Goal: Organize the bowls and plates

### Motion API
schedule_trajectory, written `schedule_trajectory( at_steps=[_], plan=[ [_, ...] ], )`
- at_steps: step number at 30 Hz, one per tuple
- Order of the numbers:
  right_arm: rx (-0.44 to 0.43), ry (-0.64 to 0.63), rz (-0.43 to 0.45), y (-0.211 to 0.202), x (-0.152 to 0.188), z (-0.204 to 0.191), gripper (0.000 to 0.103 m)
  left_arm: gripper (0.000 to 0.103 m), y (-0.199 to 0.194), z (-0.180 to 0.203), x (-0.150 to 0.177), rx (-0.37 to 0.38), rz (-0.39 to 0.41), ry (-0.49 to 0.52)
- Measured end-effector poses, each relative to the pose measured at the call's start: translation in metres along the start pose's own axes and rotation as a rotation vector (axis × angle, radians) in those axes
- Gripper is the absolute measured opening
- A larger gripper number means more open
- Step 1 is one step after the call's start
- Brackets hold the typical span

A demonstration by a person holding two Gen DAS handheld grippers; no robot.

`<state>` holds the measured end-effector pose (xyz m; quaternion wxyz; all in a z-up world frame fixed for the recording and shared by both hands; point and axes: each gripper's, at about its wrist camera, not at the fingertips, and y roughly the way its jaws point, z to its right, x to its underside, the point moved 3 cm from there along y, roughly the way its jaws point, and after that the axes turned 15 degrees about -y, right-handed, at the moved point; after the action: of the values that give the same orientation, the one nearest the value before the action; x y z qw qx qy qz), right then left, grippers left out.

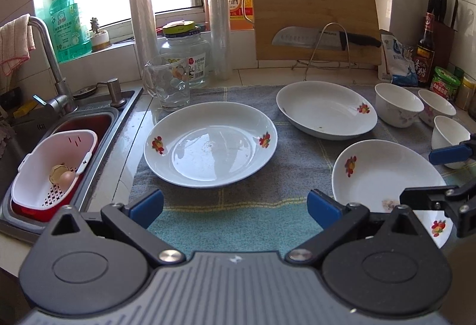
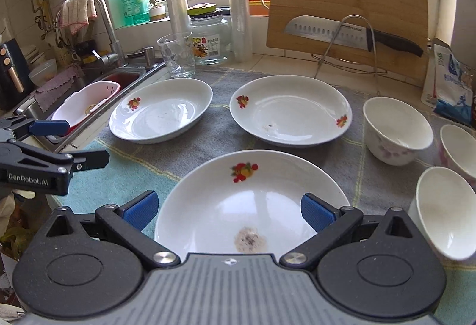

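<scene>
The left gripper (image 1: pixel 235 207) hovers low over the teal-and-grey dish towel (image 1: pixel 238 224), its blue-padded fingers (image 1: pixel 147 206) spread wide with nothing between them, aimed at the left plate (image 1: pixel 210 144) lying flat near the sink (image 1: pixel 89 117). Behind that plate stand a glass mug (image 1: pixel 168 82) and a jar (image 1: pixel 186 57). Further right, the middle plate (image 2: pixel 290 111) rests on the towel before the propped cutting board (image 2: pixel 348 9) and knife (image 2: pixel 330 32). The right gripper (image 2: pixel 229 210) hangs level just above the near plate (image 2: pixel 253 200), jaws released and straddling its rim without touching. At the far right three white bowls cluster close together: a back bowl (image 2: pixel 397 130), a side bowl (image 2: pixel 459 151) and a near bowl (image 2: pixel 443 212).
</scene>
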<state>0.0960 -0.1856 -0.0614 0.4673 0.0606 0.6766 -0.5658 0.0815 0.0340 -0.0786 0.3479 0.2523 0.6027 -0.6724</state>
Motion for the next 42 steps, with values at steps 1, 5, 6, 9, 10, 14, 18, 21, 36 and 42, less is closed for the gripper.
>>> schedule_trajectory(
  at_steps=[1,5,6,9,10,14,18,21,36,42],
  plan=[
    [0.011,0.001,-0.003,-0.005,0.009,0.000,0.103,0.102,-0.001,0.003,0.002,0.004,-0.003,-0.002],
    [0.016,-0.003,-0.026,-0.017,0.037,-0.002,0.103,0.102,-0.006,0.016,0.012,0.020,-0.017,0.005],
    [0.017,-0.012,-0.032,-0.020,0.043,-0.003,0.103,0.102,-0.007,0.018,0.013,0.023,-0.018,0.008],
    [0.025,-0.042,-0.045,-0.024,0.058,-0.005,0.103,0.102,-0.012,0.027,0.018,0.036,-0.021,0.012],
    [0.026,-0.046,-0.051,-0.024,0.062,-0.005,0.103,0.102,-0.014,0.030,0.019,0.037,-0.023,0.011],
    [0.030,-0.046,-0.068,-0.015,0.077,-0.003,0.103,0.102,-0.017,0.036,0.024,0.040,-0.039,0.005],
    [0.032,-0.080,-0.076,0.000,0.083,-0.002,0.103,0.102,-0.021,0.039,0.025,0.035,-0.039,0.010],
    [0.016,-0.105,-0.071,0.008,0.079,-0.001,0.103,0.102,-0.022,0.040,0.024,0.028,-0.035,0.010],
    [-0.031,-0.171,-0.017,0.017,0.078,0.004,0.103,0.102,0.023,0.056,-0.001,0.191,-0.109,0.109],
    [-0.023,-0.172,0.023,0.015,0.082,0.004,0.103,0.102,0.063,0.084,-0.008,0.350,-0.260,0.229]
  ],
)
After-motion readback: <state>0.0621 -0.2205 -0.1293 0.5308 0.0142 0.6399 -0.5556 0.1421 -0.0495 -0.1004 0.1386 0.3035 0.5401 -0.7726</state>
